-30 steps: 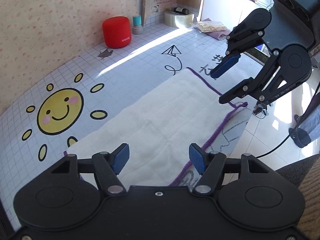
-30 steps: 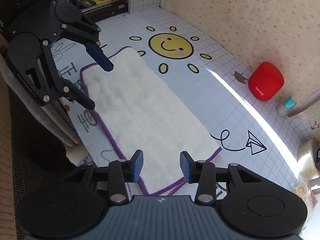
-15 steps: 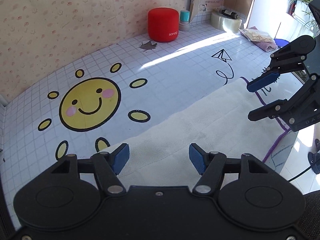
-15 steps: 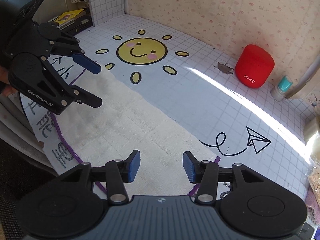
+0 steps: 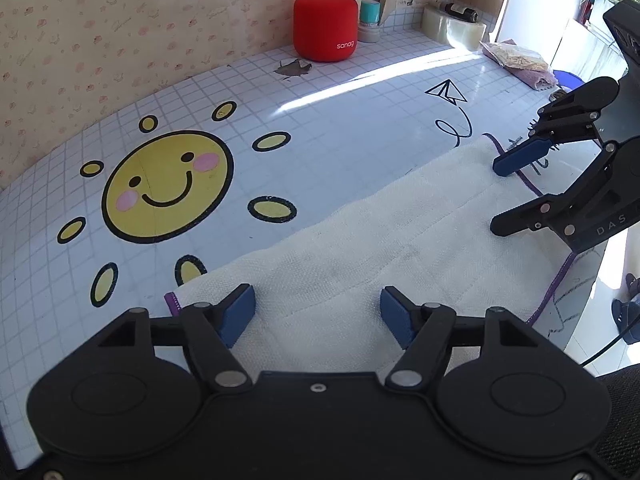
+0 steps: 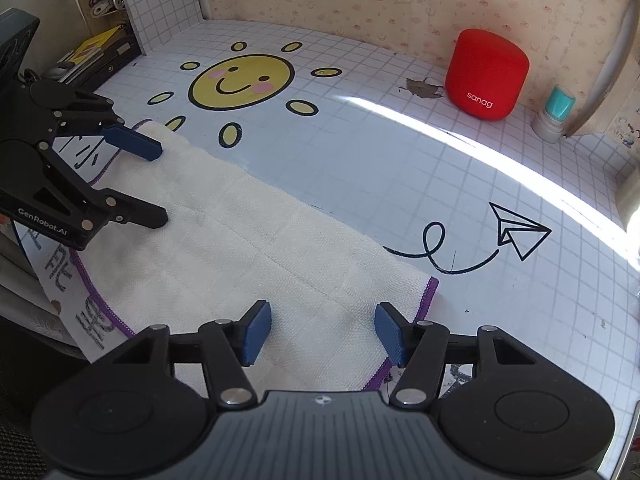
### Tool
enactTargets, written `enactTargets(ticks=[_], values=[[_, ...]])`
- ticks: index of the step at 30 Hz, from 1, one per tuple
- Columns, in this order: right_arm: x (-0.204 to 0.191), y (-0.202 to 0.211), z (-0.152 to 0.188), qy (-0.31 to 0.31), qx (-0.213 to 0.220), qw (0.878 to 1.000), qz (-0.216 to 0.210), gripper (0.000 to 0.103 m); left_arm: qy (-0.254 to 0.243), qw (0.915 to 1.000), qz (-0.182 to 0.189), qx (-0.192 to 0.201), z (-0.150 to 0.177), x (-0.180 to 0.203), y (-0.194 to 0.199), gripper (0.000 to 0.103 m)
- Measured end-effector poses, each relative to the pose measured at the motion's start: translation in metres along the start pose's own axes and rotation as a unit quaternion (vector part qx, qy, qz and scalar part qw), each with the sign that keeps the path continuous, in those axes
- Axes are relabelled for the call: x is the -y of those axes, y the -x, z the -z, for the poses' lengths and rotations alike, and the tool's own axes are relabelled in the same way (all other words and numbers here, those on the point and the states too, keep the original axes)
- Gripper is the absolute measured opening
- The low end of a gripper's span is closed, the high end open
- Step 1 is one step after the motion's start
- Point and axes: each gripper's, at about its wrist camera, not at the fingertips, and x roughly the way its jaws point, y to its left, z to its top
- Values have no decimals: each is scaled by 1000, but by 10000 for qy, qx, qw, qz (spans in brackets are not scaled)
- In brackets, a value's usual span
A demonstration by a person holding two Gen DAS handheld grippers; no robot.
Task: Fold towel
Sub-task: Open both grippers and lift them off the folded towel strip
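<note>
A white towel (image 5: pixel 400 236) with a purple hem lies flat along the near edge of the table, and it shows in the right wrist view (image 6: pixel 248 248) too. My left gripper (image 5: pixel 318 316) is open and empty over the towel's left end, its blue pads spread above the cloth. My right gripper (image 6: pixel 322 330) is open and empty over the towel's right end near the purple-hemmed corner. Each gripper shows in the other's view, the right one (image 5: pixel 504 196) and the left one (image 6: pixel 158 184), both with jaws apart just above the cloth.
The table mat (image 5: pixel 360 120) has a grid, a yellow sun (image 5: pixel 168 186) and a paper plane drawing (image 6: pixel 520 232). A red speaker (image 5: pixel 325 26) and a small teal-capped bottle (image 5: pixel 369 20) stand by the back wall. Shelves and clutter sit at the far ends.
Both grippers have swung round to face the back wall and settled lower over the towel's two ends. The towel has not moved. Both stay open.
</note>
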Motion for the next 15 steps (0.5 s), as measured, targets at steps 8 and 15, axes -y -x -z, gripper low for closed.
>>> enactTargets(ticks=[8, 15], values=[[16, -12, -19, -36, 91, 9999, 65, 66, 62, 9999, -123, 80, -15, -10, -11, 72], [35, -28, -43, -54, 224, 9997, 111, 72, 191, 9993, -266, 157, -35, -25, -27, 72]])
